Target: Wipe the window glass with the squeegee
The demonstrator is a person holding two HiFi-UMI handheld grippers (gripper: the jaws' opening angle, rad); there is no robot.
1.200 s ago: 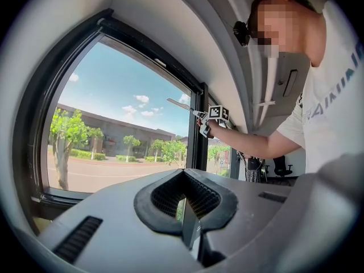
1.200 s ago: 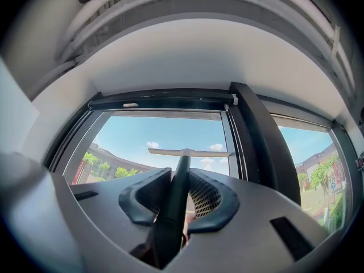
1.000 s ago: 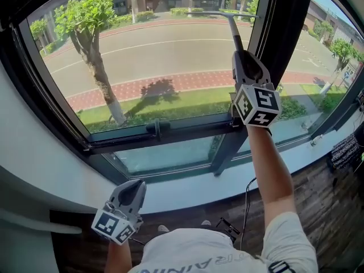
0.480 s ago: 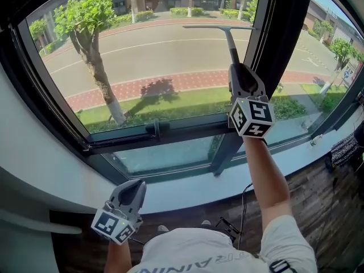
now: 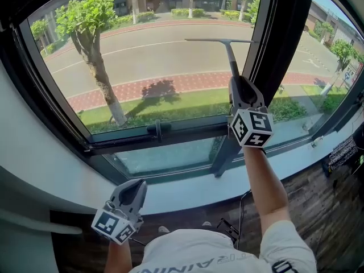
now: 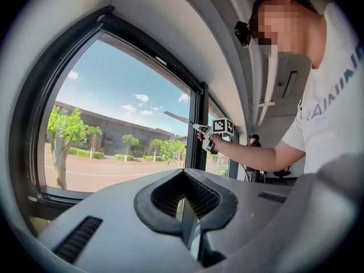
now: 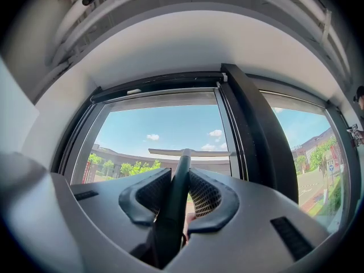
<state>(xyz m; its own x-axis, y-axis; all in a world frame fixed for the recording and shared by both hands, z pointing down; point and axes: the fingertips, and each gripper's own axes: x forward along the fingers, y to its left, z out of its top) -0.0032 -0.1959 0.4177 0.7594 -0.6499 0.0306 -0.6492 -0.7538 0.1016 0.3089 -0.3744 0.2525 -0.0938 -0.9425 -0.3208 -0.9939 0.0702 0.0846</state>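
A squeegee with a dark handle (image 5: 232,58) and a thin blade (image 5: 219,40) lies flat against the window glass (image 5: 153,56), near the pane's right edge. My right gripper (image 5: 240,89) is shut on its handle, arm stretched upward. In the right gripper view the handle (image 7: 173,203) runs between the pads to the blade (image 7: 187,152) against the sky. My left gripper (image 5: 131,193) hangs low by the sill, away from the glass. The left gripper view shows its jaws closed on nothing (image 6: 185,201) and, farther off, the right gripper (image 6: 220,128) holding the squeegee (image 6: 179,118).
A dark vertical mullion (image 5: 284,38) stands just right of the squeegee. A window latch (image 5: 158,128) sits on the lower frame bar, above a smaller pane (image 5: 170,152) and a white sill (image 5: 187,189). A cable (image 5: 247,201) trails over the wooden floor. Another person (image 6: 252,142) stands far back.
My right gripper has drawn the squeegee down the glass, so the blade sits lower than a second ago. The left gripper has not moved.
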